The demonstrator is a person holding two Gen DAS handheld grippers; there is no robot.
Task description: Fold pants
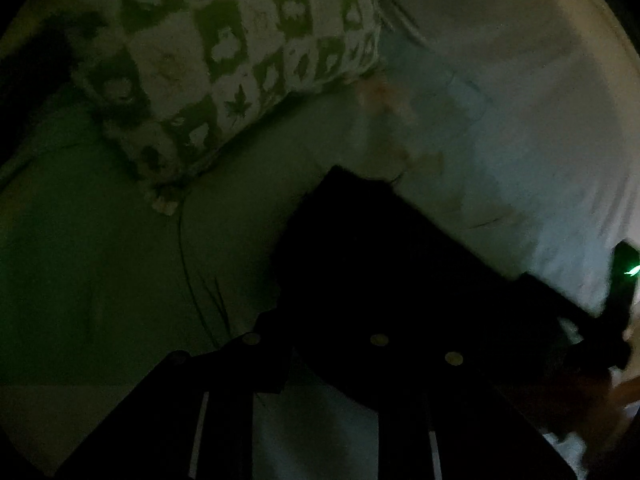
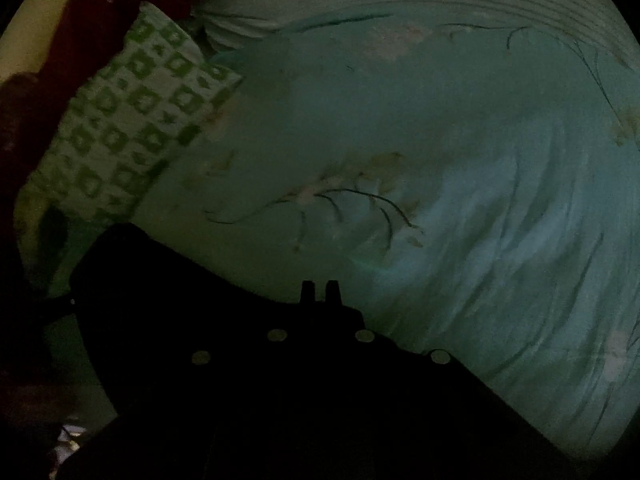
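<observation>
My left claw (image 1: 320,344) sits low in its view, fingers lost in dark cloth, so I can't tell whether it's pinching or just nearly closed. The pants (image 1: 384,248) run ahead of it and off to the right: a black slab w/ one squared corner on the pale green bedsheet (image 1: 100,240). The checkered pillow (image 1: 224,52) lies beyond, up-left. They look soft, floppy and light; I judge they'll sag and slide unless both ends are held, so best to grab at corners or the hem edge.

My right claw (image 2: 320,292) has its tips pressed together, poking just past the pants' edge; whether cloth is caught btwn them I can't see. In that view the pants (image 2: 168,300) spread left of and under it. Very dark, no seams or pockets readable.
</observation>
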